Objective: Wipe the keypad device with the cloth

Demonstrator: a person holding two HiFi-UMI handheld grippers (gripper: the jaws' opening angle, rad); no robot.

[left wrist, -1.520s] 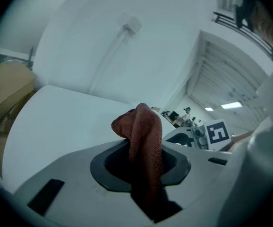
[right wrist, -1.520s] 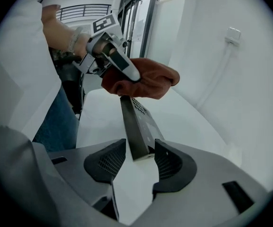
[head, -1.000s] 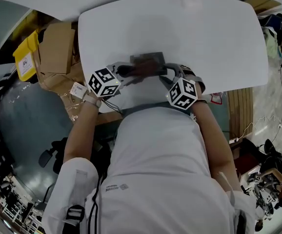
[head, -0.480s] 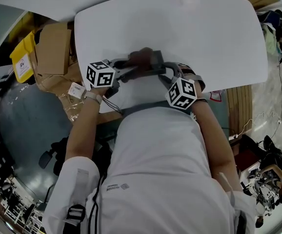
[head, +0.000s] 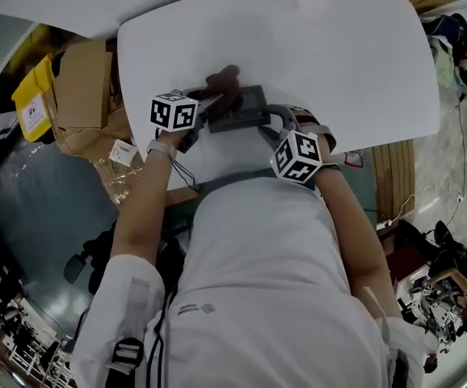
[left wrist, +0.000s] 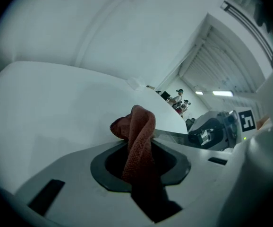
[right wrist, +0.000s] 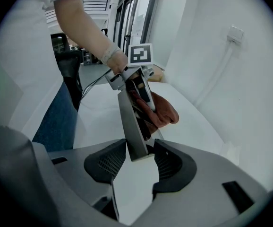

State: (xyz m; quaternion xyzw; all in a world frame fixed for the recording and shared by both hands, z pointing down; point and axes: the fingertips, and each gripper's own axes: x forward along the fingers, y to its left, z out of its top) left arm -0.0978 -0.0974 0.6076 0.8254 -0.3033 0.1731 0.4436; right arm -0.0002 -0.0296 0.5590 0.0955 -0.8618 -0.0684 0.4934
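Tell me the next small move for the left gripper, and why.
Probably draw the cloth along the keypad device toward the right gripper, which clamps its near edge; the left gripper holds the cloth at the far end.

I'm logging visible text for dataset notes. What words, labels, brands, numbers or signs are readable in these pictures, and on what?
Nothing reads clearly.
The label on the yellow bin: too small to read.
The tag by the cardboard: blurred.
The logo on the shirt: too small.
The marker cubes: square patterns, no words.
The keypad device: keys illegible.
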